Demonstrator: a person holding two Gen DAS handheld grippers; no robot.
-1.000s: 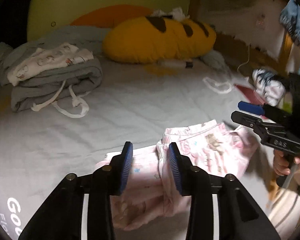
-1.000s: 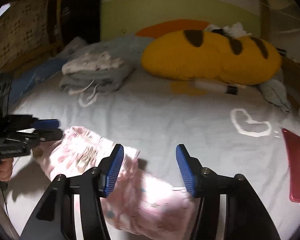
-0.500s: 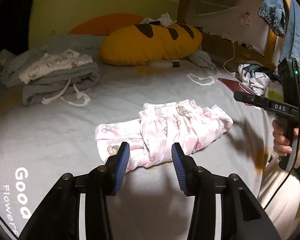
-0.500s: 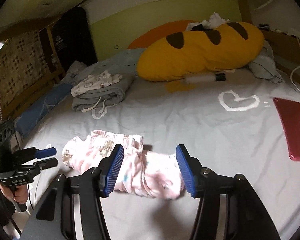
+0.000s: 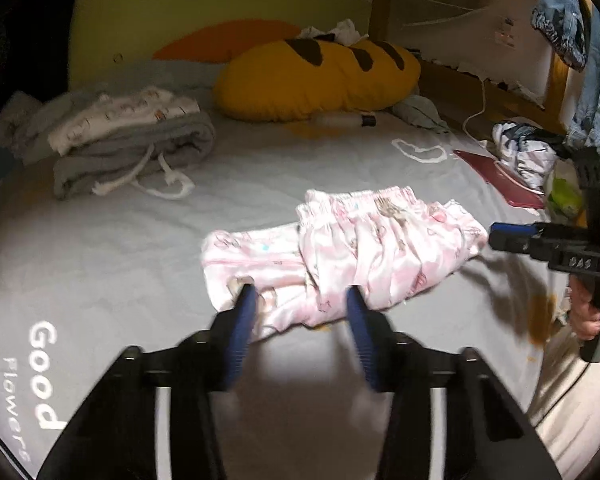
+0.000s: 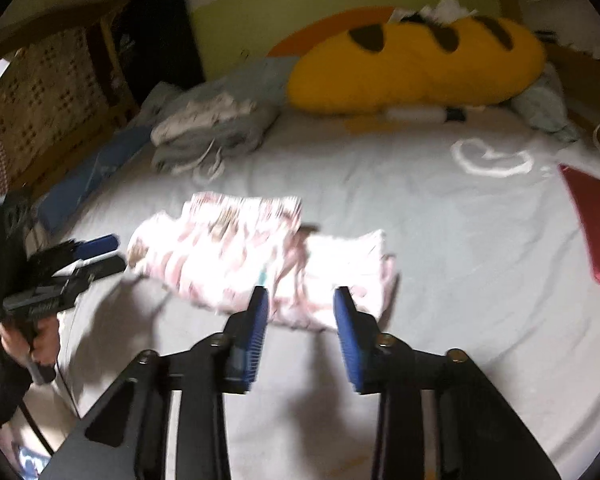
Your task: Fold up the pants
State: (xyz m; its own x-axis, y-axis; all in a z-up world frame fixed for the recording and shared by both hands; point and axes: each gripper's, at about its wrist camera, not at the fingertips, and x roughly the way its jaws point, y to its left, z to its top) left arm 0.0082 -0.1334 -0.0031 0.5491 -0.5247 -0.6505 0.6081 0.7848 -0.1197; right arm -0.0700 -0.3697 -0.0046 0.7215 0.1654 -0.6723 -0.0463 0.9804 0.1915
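Observation:
Small pink patterned pants [image 5: 340, 248] lie folded in a loose bundle on the grey bed sheet [image 5: 100, 264]; they also show in the right wrist view [image 6: 260, 256]. My left gripper [image 5: 300, 300] is open and empty, its fingertips at the near edge of the pants. My right gripper [image 6: 302, 294] is open and empty, its fingertips at the pants' near edge. The right gripper also shows at the right edge of the left wrist view [image 5: 500, 236], and the left gripper at the left edge of the right wrist view [image 6: 108, 252].
A pile of folded grey and white clothes [image 5: 128, 140] sits at the back left. A yellow bread-shaped pillow [image 5: 316, 76] lies at the head of the bed. A red tablet [image 6: 596, 220] lies at the right edge, with crumpled clothes [image 5: 528, 152] beyond it.
Both grippers pulled back off the pants and away, then moved forward again to the pants' near edge. The pants stay folded on the sheet.

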